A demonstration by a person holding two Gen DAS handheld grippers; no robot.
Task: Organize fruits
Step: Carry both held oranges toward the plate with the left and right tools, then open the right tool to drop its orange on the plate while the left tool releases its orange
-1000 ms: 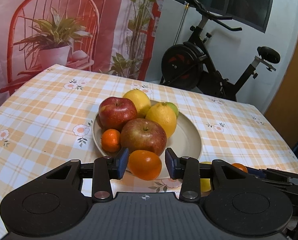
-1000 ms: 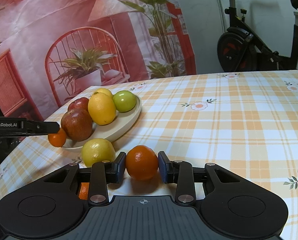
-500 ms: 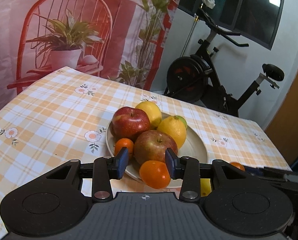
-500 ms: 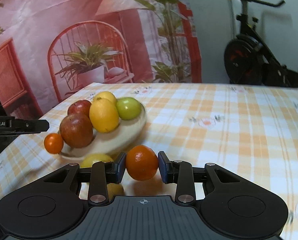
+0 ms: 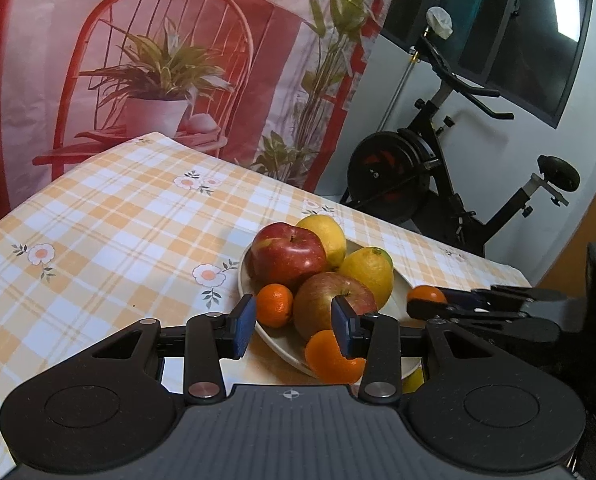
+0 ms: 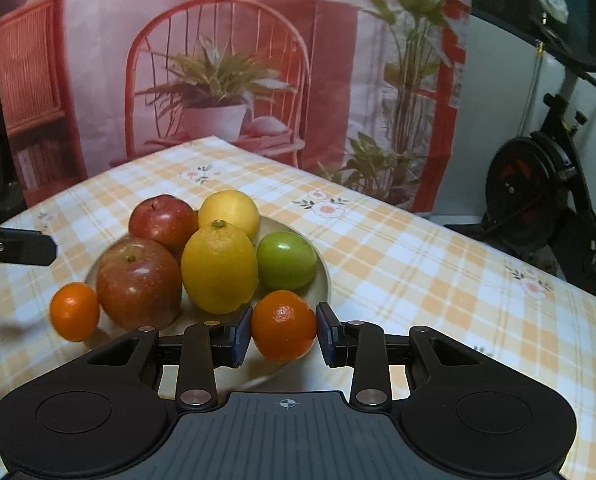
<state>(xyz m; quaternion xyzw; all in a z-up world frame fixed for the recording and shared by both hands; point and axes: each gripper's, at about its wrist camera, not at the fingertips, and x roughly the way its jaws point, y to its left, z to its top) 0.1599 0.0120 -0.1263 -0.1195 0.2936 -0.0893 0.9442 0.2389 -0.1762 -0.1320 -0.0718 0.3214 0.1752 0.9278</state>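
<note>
A beige plate (image 6: 322, 276) holds two red apples (image 6: 138, 282), two lemons (image 6: 218, 266), a green apple (image 6: 286, 260) and small oranges. My right gripper (image 6: 284, 330) is shut on an orange (image 6: 284, 324), held over the plate's near rim; it also shows in the left wrist view (image 5: 426, 294). My left gripper (image 5: 294, 324) is open and empty above the plate's edge. An orange (image 5: 332, 360) lies on the plate rim below its right finger (image 5: 344, 328). A smaller orange (image 5: 274, 304) lies on the plate beyond it.
The table has an orange-checked cloth (image 5: 118, 220). An exercise bike (image 5: 438, 184) stands beyond the far edge. A printed backdrop (image 6: 218, 80) hangs behind the table. A lemon (image 5: 414, 380) lies on the cloth by the plate, mostly hidden.
My left gripper let go of its orange on the plate rim and pulled back and up. My right gripper lifted its orange off the cloth and carried it over the plate's edge.
</note>
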